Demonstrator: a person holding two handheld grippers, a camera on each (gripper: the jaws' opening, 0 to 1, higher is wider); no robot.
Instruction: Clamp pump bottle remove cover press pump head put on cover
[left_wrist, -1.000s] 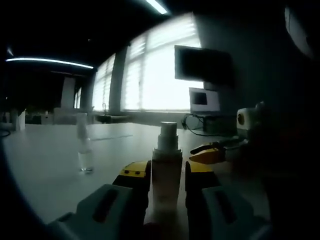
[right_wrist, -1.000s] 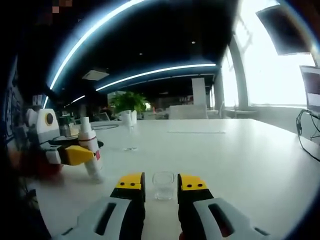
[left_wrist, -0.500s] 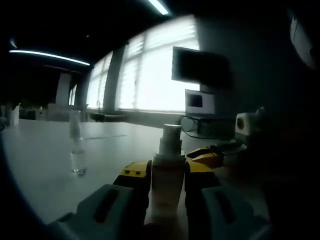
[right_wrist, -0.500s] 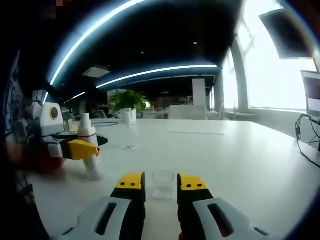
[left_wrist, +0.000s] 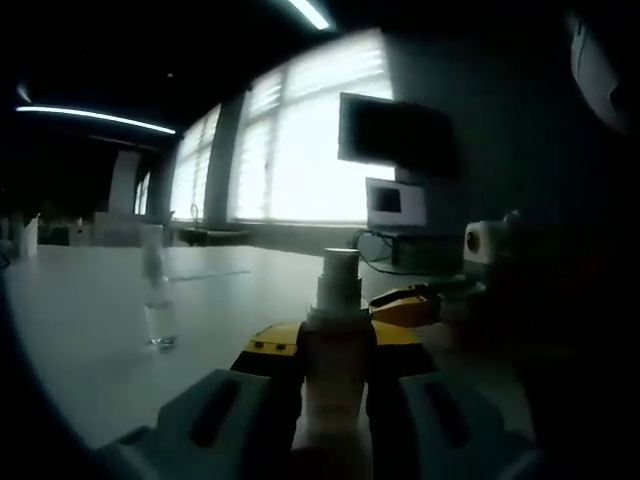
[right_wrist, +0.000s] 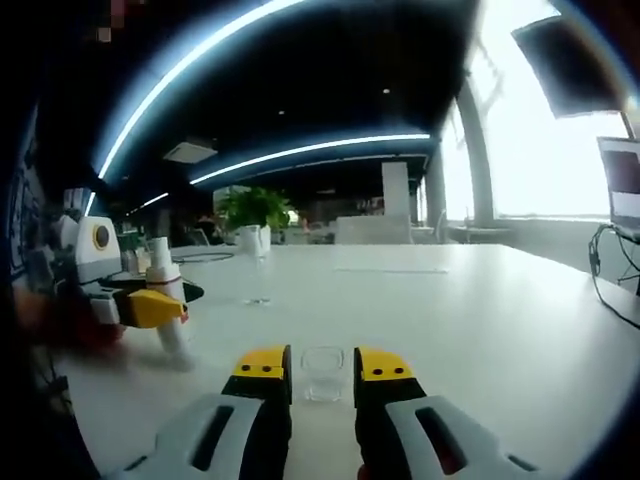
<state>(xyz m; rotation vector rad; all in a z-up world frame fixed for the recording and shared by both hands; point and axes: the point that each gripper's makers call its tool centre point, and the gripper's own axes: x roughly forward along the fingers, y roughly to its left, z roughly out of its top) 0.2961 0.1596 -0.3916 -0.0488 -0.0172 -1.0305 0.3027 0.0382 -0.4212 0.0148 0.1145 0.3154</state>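
Since 1 s ago the left gripper (left_wrist: 336, 350) has tightened: its yellow tips, then flanking the pump bottle (left_wrist: 337, 385) with slight gaps, now press against its body. Bottle stands on the white table (right_wrist: 480, 320), pump head (left_wrist: 338, 280) exposed, slightly tilted in the right gripper view. Right gripper (right_wrist: 322, 370) has its jaws near together about the clear cover (right_wrist: 322, 373); whether they actually pinch it I cannot tell. A second clear bottle (left_wrist: 157, 315) stands well apart. Judgement: press step is in hand. Keep the clamp firm and low, approach the pump head straight down its axis, avoid tipping.
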